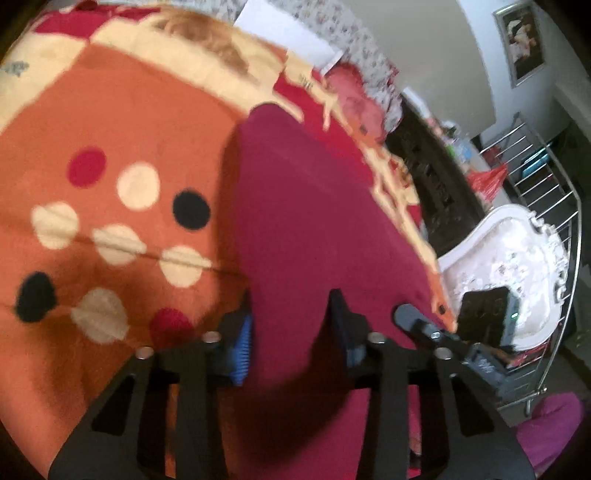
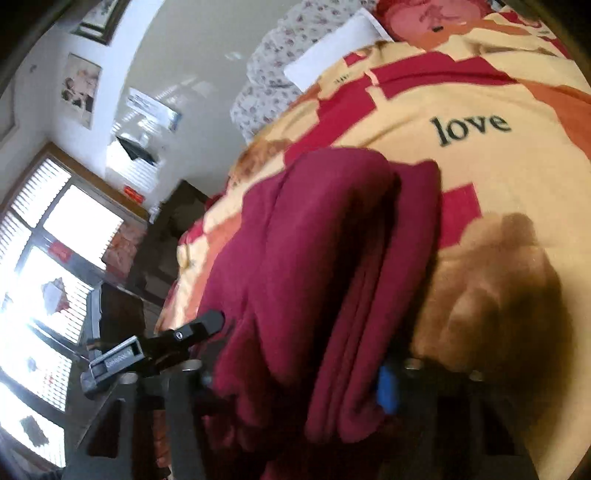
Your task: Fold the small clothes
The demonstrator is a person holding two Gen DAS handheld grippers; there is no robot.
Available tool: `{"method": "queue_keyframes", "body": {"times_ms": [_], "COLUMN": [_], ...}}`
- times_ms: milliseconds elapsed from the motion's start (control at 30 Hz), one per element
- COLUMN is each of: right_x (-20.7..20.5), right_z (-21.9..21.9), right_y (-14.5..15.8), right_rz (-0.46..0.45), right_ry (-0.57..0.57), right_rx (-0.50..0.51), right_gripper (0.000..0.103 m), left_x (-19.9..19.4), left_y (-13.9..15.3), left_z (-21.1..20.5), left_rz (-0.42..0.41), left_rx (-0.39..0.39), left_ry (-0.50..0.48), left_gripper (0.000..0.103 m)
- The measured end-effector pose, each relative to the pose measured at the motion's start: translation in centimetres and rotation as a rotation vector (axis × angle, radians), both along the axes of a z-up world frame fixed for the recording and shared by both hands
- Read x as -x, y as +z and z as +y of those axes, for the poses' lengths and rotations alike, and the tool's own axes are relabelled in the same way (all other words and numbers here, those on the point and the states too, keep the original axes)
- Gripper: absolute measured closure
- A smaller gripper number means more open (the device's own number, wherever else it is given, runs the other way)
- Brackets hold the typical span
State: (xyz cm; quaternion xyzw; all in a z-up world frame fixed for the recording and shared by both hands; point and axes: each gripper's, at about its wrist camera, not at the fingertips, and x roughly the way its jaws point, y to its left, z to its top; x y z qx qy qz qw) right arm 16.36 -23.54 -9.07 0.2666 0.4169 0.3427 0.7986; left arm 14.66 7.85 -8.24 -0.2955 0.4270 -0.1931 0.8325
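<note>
A patterned blanket (image 1: 122,122) with dots, squares and the word "love" (image 2: 471,129) covers the bed; a floral pillow (image 2: 273,74) and a white sheet of paper (image 1: 288,33) lie toward its far edge. The dark red garment (image 1: 314,206) lies on the blanket near its side edge. The left gripper (image 1: 291,328) tilts downward, fingers straddling the cloth without visibly pinching. The right gripper (image 2: 295,373) grasps bunched folds of the garment.

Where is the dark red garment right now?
The dark red garment lies on the patterned blanket, bunched in folds between the right hand-held gripper's fingers in the right wrist view, left of the word "love".
</note>
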Motion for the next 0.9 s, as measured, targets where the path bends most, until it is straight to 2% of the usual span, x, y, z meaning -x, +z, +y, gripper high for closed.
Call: {"method": "queue_keyframes", "body": {"times_ms": [167, 233, 267, 333, 367, 433, 500, 567, 633, 700, 733, 767, 833, 900], "right_x": [0.1, -0.8, -1.4, -2.2, -2.3, -1.4, -0.4, 1.6, 3.5, 5.8, 6.5, 7.9, 9.9, 12.1], "right_z": [2.5, 3.5, 3.7, 3.6, 3.3, 2.2, 1.4, 0.5, 0.1, 0.4, 0.1, 0.6, 0.1, -0.3], "right_y": [2.1, 1.8, 1.0, -0.8, -1.1, -0.7, 0.0, 1.1, 2.0, 2.5, 2.3, 2.3, 2.1, 2.5], "right_rz": [-0.132, -0.145, -0.120, -0.009, 0.024, 0.024, 0.014, -0.017, -0.053, -0.098, -0.103, -0.111, -0.117, -0.123], "right_ry": [0.069, 0.076, 0.072, 0.046, 0.036, 0.012, 0.006, 0.002, 0.007, -0.006, -0.011, -0.026, -0.048, -0.079], "right_rx": [-0.010, 0.016, 0.044, 0.077, 0.067, 0.031, 0.058, 0.102, 0.180, 0.346, 0.415, 0.516, 0.582, 0.584], "right_gripper": [0.054, 0.054, 0.054, 0.052, 0.051, 0.046, 0.044, 0.044, 0.044, 0.044, 0.044, 0.044, 0.044, 0.044], "left_x": [1.9, 1.3, 0.5, -0.9, -1.4, -1.3, -0.9, 0.2, 2.3, 5.1, 6.3, 6.9, 8.1, 9.8], "left_y": [4.0, 3.6, 2.9, 1.3, 0.4, 0.1, 0.7, 1.9, 3.6, 4.9, 5.4, 5.6, 5.3, 5.6], "left_z": [1.0, 1.3, 1.2, 0.4, 0.0, 0.3, 0.6, 0.9, 0.7, -0.1, -0.7, -1.4, -2.1, -2.9], "left_rz": [-0.127, -0.114, -0.089, -0.035, -0.001, -0.008, -0.010, -0.044, -0.131, -0.214, -0.228, -0.205, -0.158, -0.184], "left_rx": [-0.115, -0.131, -0.141, -0.190, -0.233, -0.231, -0.232, -0.273, -0.356, -0.455, -0.496, -0.528, -0.568, -0.625], "left_ry": [0.082, 0.097, 0.093, 0.058, 0.052, 0.056, 0.067, 0.094, 0.123, 0.148, 0.148, 0.132, 0.118, 0.134], "left_gripper": [0.070, 0.069, 0.069, 0.067, 0.061, 0.058, 0.058, 0.058, 0.048, 0.016, 0.011, 0.001, 0.000, 0.000]}}
